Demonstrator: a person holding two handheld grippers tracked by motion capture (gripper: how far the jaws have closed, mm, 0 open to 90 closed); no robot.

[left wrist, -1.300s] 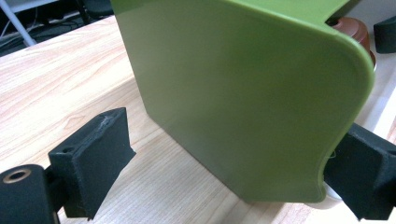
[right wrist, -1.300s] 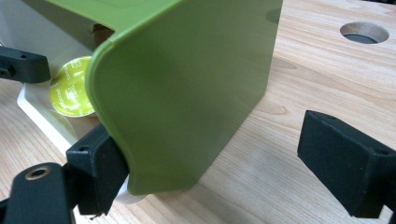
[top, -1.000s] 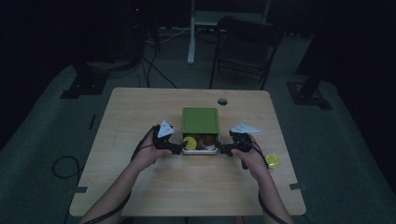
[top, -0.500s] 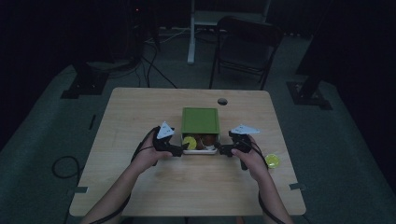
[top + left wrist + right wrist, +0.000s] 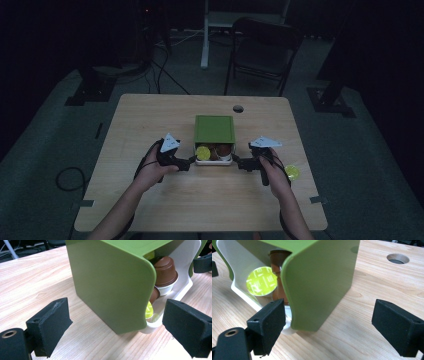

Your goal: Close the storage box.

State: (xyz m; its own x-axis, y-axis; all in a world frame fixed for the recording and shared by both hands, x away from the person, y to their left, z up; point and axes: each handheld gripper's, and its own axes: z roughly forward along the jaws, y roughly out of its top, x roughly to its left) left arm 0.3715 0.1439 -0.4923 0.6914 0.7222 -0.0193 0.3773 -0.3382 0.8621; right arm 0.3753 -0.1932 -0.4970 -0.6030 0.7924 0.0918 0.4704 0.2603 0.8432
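Note:
A green box (image 5: 214, 128) stands mid-table with its white drawer (image 5: 214, 162) pulled out toward me. In the drawer lie a yellow-lidded capsule (image 5: 203, 152) and brown capsules (image 5: 224, 149). My left gripper (image 5: 189, 162) is open at the drawer's left front corner, its jaws astride the green box's corner (image 5: 110, 285). My right gripper (image 5: 238, 162) is open at the right front corner, one pad (image 5: 265, 327) by the drawer rim (image 5: 239, 282), the other out over bare wood. The yellow lid (image 5: 262, 281) and a brown capsule (image 5: 166, 270) show inside.
A loose yellow capsule (image 5: 292, 172) lies on the wooden table (image 5: 150, 120) just right of my right hand. A round cable hole (image 5: 238, 108) sits behind the box. A folding chair (image 5: 262, 47) stands beyond the far edge.

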